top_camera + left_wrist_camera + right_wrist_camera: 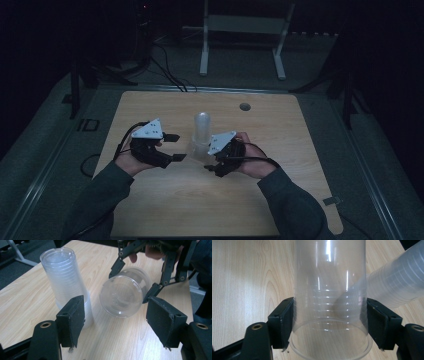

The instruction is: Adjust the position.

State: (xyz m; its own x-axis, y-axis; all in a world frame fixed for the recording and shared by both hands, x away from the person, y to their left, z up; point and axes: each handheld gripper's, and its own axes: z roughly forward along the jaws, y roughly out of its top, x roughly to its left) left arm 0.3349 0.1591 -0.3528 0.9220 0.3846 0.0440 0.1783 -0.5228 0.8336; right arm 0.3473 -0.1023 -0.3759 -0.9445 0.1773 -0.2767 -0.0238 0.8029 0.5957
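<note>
A tall stack of clear plastic cups (202,127) stands upside down at the middle of the wooden table (250,200). My right gripper (207,159) is shut on a single clear cup (329,290), its pads pressing the cup's sides near the rim. In the left gripper view that cup (122,296) lies tilted on its side, base towards the camera, just right of the stack (62,277), with the right gripper (135,278) around it. My left gripper (177,147) stands open and empty a little left of the stack, its pads (72,320) apart from both.
A round cable hole (244,106) sits near the table's far edge. A white metal frame (242,30) and dark cables (165,70) lie on the floor beyond the table. The room around is dark.
</note>
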